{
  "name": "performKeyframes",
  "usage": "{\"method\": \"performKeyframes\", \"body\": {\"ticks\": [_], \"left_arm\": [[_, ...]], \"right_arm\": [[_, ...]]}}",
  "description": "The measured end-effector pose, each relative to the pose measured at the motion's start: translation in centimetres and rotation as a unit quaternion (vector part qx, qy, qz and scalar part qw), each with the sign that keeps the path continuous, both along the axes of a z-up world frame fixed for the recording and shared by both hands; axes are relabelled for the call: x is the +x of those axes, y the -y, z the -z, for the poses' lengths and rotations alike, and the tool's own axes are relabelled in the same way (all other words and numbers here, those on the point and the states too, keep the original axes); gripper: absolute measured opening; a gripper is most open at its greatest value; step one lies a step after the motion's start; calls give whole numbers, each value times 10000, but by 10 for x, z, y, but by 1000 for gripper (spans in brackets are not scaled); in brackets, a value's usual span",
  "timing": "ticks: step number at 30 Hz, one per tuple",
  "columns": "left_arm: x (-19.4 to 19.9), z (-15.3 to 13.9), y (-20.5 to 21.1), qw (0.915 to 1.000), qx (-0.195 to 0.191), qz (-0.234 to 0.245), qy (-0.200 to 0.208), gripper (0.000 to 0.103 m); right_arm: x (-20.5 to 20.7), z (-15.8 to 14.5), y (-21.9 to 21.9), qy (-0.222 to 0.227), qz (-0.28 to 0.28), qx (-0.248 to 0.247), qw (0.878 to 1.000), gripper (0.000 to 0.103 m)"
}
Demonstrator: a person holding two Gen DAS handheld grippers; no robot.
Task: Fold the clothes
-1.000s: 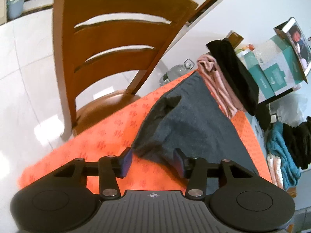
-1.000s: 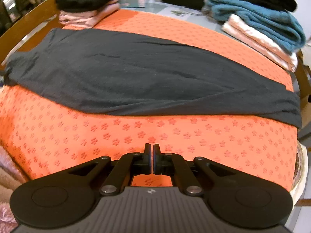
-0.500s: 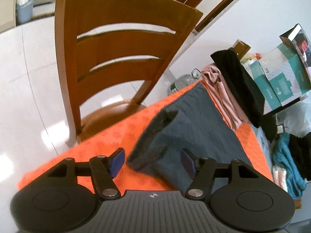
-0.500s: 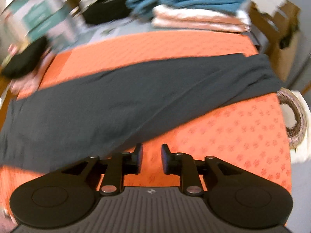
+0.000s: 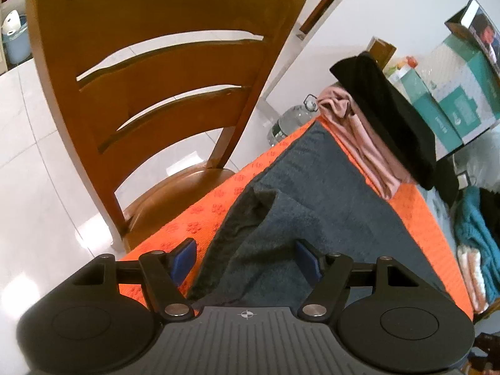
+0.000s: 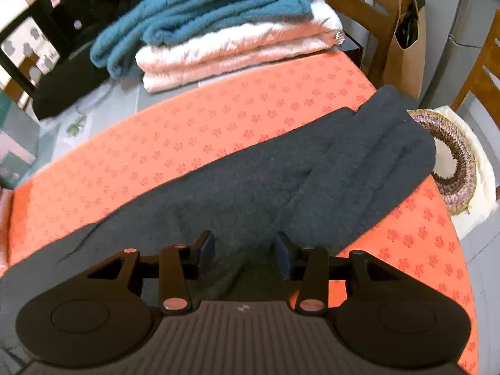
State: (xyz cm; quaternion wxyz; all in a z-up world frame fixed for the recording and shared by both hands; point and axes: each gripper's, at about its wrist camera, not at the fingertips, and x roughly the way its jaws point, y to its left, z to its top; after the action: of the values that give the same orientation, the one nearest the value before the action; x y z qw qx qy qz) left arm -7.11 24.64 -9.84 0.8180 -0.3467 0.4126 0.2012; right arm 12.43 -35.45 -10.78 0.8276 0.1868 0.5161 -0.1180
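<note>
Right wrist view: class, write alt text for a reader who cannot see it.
The right gripper, jaws open and just widening, hovers over a long dark grey garment lying across an orange flower-print cloth. Behind lie folded teal and pale pink textiles.

A wooden chair point(image 5: 150, 100) stands beside the orange patterned tablecloth point(image 6: 218, 118).

Dark grey garment point(image 5: 312, 218): near end hidden under left gripper point(image 5: 247, 261) body. Right view: its left end runs off frame. Boxes point(image 6: 34, 47) top-left motion-blurred, print unreadable. Woven basket point(image 6: 453, 162) partly behind table edge.
</note>
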Motion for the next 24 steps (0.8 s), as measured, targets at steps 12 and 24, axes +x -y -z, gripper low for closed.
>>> {"method": "performKeyframes", "body": {"ticks": [12,24], "left_arm": [[-6,-3,-1,9989,-181,178,402,8],[-17,-24,-5,9965,-404,460,575,5]], "right_arm": [[-66,-40,20,602,430,-493,9960,1],[-177,-63,43,742,915,-340,9925,1]]}}
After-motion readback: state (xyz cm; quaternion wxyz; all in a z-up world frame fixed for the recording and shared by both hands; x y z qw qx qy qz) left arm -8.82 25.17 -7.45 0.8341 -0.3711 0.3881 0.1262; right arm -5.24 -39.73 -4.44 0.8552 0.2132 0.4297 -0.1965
